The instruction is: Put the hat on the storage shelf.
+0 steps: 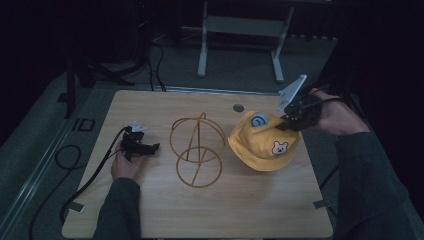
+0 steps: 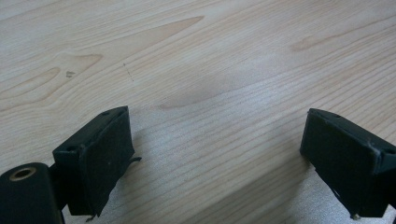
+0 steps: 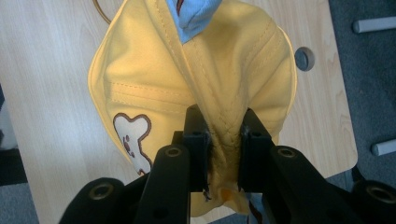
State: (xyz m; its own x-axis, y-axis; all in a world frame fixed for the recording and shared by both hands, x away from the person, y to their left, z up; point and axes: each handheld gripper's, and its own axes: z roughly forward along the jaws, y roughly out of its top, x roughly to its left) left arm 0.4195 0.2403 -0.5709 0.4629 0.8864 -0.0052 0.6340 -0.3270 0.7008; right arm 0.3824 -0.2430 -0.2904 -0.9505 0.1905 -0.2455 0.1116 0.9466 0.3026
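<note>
A: Where the high view looks down on the wooden table (image 1: 150,220), what does each hand have?

B: At right of centre the right gripper (image 1: 288,121) pinches the upper right edge of the yellow bucket hat (image 1: 260,147), whose crown sags down-left from the jaws toward the gold wire hat stand (image 1: 196,150) in mid-frame. The left gripper (image 1: 145,148) sits at the left, just beside the stand's left side and holding nothing.

A: And in the left gripper view?

B: Its two black jaws stand wide apart at the bottom corners, with bare wood grain between them — empty.

A: The right gripper view?

B: There the right gripper (image 3: 223,140) has its jaws clamped on a gathered fold of yellow fabric at bottom centre. The hat hangs away from them toward the top of the frame, bear patch (image 3: 133,140) at lower left, a blue lining patch (image 3: 191,18) at the top.

A: So what does the next move turn on?

B: I'd say the stand lies to the left of the held hat — the right hand carries it across, and the free left hand is the nearer one to steady the wire.
</note>
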